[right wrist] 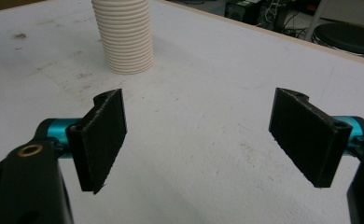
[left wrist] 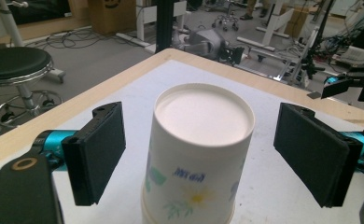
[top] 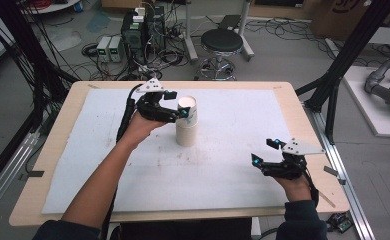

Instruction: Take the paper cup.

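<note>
Stack of inverted paper cups [top: 186, 122] stands mid-desk [top: 233, 165]. Left tongs [left wrist: 201, 154] released, straddling the top cup without contact; this view reveals its flower print. Right tongs [right wrist: 196, 140] released, well apart; their view reveals stacked rims.

The black two-jaw left gripper [top: 179, 104] reaches forward on an outstretched forearm, jaws spread wide. The black two-jaw right gripper [top: 264, 151] (jaws equally parted) sits near the body.

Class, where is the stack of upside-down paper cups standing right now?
In the high view, the white paper cup stack stands left of centre on the white mat, between the open left gripper's jaws.
</note>
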The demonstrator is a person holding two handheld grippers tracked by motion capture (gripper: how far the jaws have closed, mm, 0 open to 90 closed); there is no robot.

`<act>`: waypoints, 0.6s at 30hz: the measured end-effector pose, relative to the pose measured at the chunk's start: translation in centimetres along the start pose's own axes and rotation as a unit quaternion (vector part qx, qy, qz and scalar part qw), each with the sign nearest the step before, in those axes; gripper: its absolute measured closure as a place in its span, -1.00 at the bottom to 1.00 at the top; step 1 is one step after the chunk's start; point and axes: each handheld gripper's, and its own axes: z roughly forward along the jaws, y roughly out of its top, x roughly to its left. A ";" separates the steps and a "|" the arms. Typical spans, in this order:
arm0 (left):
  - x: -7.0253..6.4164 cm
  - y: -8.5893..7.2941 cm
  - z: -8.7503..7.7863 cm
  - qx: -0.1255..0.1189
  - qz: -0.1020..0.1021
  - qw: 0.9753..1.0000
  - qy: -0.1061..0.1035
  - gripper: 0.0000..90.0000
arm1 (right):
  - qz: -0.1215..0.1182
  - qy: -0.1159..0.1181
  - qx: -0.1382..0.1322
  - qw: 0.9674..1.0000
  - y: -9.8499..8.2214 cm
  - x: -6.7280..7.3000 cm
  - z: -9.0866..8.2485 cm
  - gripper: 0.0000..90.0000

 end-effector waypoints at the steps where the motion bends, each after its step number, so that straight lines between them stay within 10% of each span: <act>1: -0.1 0.2 0.6 0.000 -0.001 1.000 -0.007 -0.63 | 0.002 0.001 0.001 1.000 0.0 0.1 0.0 -0.57; 18: 0.1 0.1 2.5 0.012 0.001 1.000 -0.008 -0.24 | 0.003 -0.001 0.002 1.000 -0.2 -0.1 -0.2 -0.57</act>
